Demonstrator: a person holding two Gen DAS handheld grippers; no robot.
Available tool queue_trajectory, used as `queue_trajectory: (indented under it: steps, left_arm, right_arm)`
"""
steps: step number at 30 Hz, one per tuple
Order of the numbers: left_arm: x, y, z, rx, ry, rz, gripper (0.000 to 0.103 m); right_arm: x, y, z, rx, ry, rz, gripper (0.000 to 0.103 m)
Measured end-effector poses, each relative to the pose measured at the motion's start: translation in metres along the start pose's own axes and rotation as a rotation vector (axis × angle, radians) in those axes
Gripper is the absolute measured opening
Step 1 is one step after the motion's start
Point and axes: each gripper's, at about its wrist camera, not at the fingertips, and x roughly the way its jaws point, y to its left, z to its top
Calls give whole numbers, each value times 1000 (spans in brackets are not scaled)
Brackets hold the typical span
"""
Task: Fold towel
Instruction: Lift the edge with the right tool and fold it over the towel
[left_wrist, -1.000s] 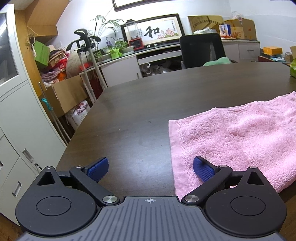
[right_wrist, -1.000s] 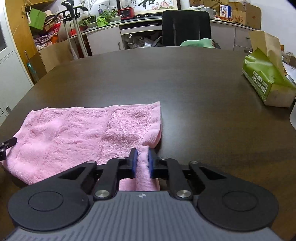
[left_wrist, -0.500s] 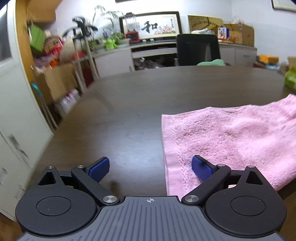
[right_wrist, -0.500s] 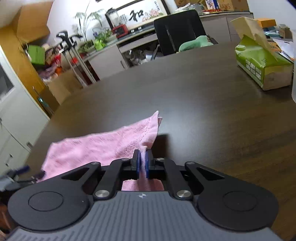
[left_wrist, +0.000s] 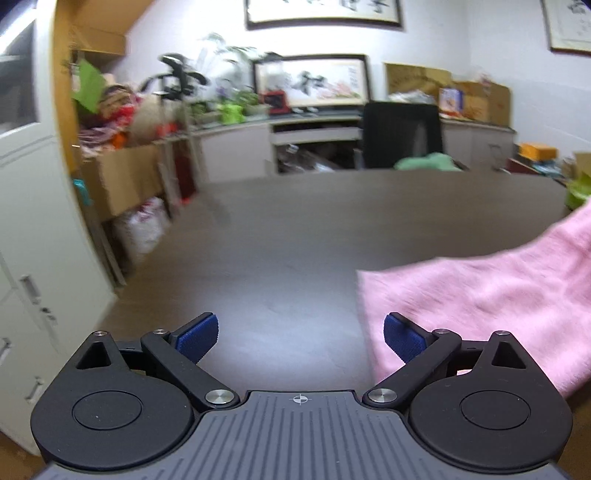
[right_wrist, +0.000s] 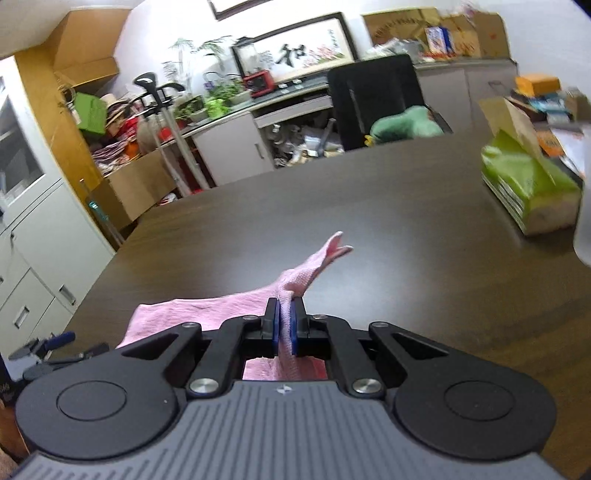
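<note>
Towel (right_wrist: 207, 314) on table (right_wrist: 388, 229), tissue box (right_wrist: 524, 184) far right, chair (right_wrist: 373, 99) behind.

Towel (right_wrist: 236, 306): pink terry cloth, fuzzy (looped pile). Table (right_wrist: 388, 229): dark wood-look, smooth w/ slight sheen.
</note>
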Motion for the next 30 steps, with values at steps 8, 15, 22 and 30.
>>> queue_trajectory:
  steps: [8, 15, 22, 30]
  left_arm:
    - [-12, 17, 8, -22, -60, 108, 103]
    - [-15, 30, 10, -50, -62, 126, 103]
    - [-10, 37, 5, -60, -15, 131, 103]
    - [-9, 27, -2, -8, 0, 125, 103]
  right_arm:
    - [18, 67, 13, -85, 38, 97, 6]
    - [57, 126, 11, -150, 115, 171, 6]
    - [109, 177, -17, -220, 252, 207, 6]
    - [121, 201, -28, -267, 314, 253, 21]
